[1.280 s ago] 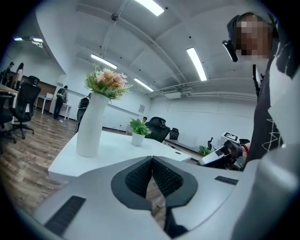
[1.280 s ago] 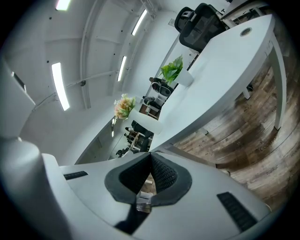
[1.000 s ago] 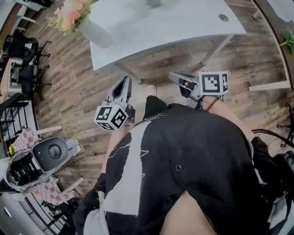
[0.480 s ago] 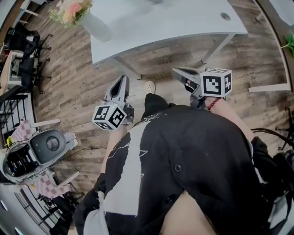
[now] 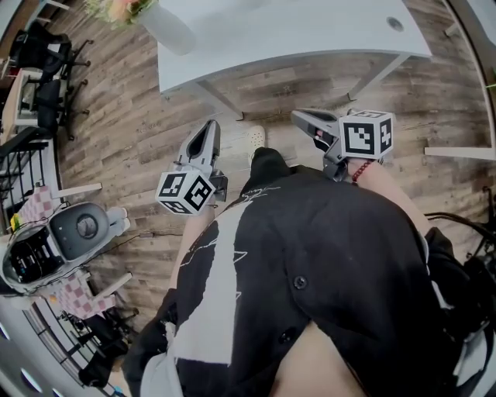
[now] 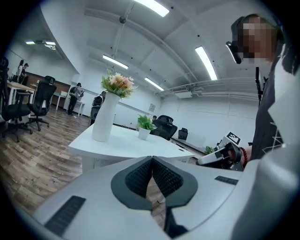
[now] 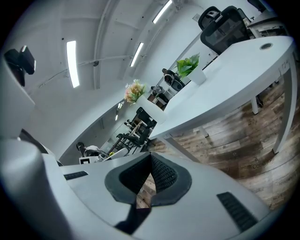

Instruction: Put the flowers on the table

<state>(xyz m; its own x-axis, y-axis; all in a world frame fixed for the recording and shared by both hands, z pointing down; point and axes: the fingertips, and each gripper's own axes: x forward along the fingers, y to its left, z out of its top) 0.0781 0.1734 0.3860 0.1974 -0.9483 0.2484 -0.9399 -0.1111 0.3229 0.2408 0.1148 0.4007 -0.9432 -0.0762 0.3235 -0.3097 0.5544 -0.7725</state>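
Observation:
A tall white vase (image 5: 169, 32) of pink and cream flowers (image 5: 118, 8) stands on the left end of the white table (image 5: 310, 31). In the left gripper view the flowers (image 6: 118, 84) and vase (image 6: 104, 118) sit near the table corner (image 6: 93, 146), with a small potted plant (image 6: 144, 126) behind. My left gripper (image 5: 211, 126) is shut and empty, held over the floor short of the table. My right gripper (image 5: 297, 116) is shut and empty too, level with it on the right. The right gripper view shows the flowers (image 7: 135, 90) far along the table (image 7: 234, 70).
Slanted table legs (image 5: 221, 99) stand on the wood floor in front of me, with my shoe (image 5: 256, 138) between the grippers. Black office chairs (image 5: 43, 101) and a grey machine (image 5: 77, 229) are on the left. A white rail (image 5: 461, 153) lies on the right.
The table and vase have slid toward the top edge of the head view. Both grippers stay shut and empty at about the same height.

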